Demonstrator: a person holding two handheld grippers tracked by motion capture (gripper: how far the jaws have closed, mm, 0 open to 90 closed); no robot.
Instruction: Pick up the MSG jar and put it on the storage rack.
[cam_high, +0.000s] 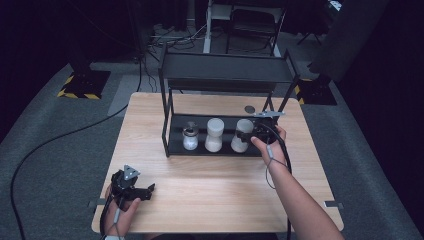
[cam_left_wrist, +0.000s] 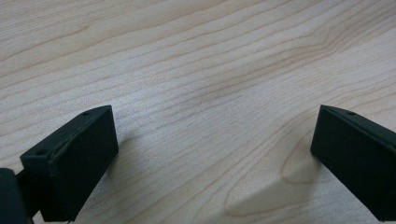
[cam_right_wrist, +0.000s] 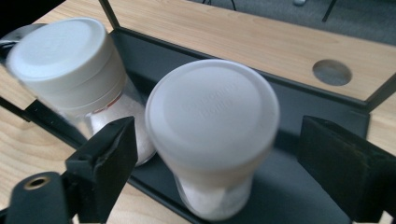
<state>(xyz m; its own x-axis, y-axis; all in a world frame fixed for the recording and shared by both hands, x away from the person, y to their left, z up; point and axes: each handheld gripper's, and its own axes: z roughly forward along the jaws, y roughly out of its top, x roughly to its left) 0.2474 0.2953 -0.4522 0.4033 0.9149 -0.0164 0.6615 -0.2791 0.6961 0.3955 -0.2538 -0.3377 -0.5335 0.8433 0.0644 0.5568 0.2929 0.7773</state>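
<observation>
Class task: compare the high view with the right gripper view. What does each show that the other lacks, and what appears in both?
High view alone: the left gripper low on the table, the rack's top shelf, a small metal-capped shaker. Right gripper view alone: faint embossed lettering on the nearest jar lid. Both: two white-lidded jars on the rack's bottom shelf, the table's round grommet.

Three jars in a row on rack's lower shelf (cam_high: 175, 147), rightmost jar (cam_high: 242, 135) between right claw (cam_high: 250, 136) jaws
</observation>
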